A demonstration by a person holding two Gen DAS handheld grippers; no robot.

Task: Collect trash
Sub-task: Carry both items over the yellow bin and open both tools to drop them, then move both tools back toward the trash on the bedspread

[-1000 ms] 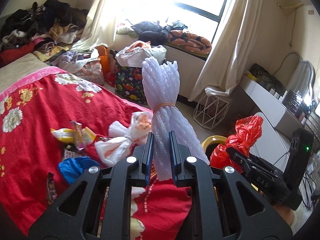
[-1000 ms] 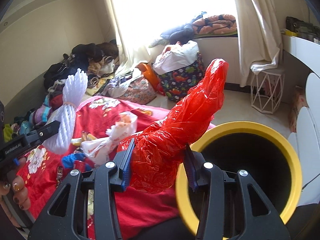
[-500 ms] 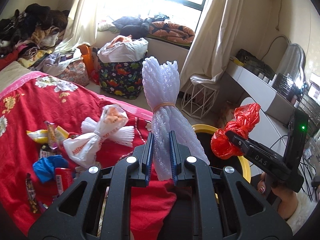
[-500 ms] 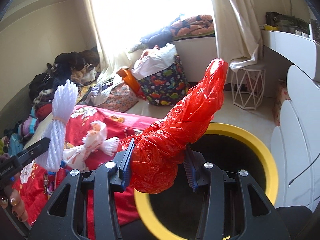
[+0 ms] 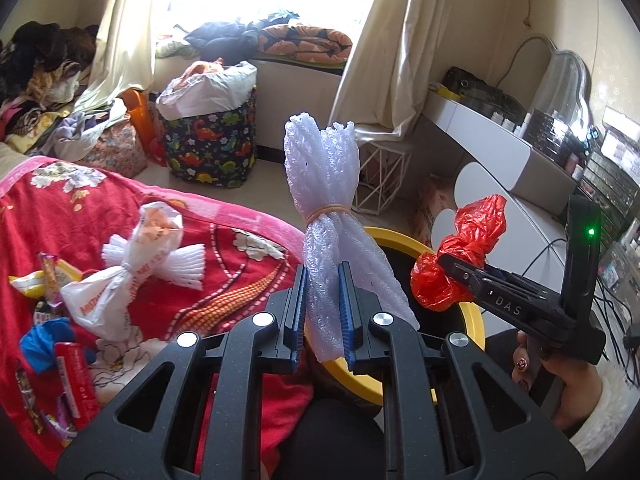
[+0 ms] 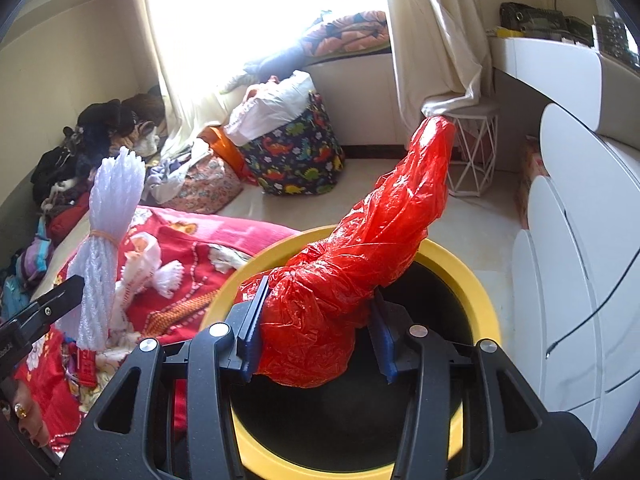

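My left gripper [image 5: 323, 312] is shut on a white foam net bundle [image 5: 326, 216] tied with a rubber band, held upright at the near rim of the yellow bin [image 5: 474, 320]. The bundle also shows in the right wrist view [image 6: 106, 240]. My right gripper [image 6: 316, 334] is shut on a crumpled red plastic bag [image 6: 360, 264] and holds it over the black inside of the yellow bin [image 6: 476, 288]. The bag also shows in the left wrist view [image 5: 464, 260].
On the red floral bedspread [image 5: 120, 208] lie a knotted white bag [image 5: 132, 264], a blue scrap [image 5: 40, 340] and several snack wrappers [image 5: 68, 380]. A dinosaur-print basket [image 5: 212, 144], a wire stool [image 5: 380, 176] and a white desk [image 5: 500, 152] stand beyond.
Both grippers have moved right and forward with their loads. The red bag is now further over the bin's opening, and the foam bundle has reached the bin's rim.
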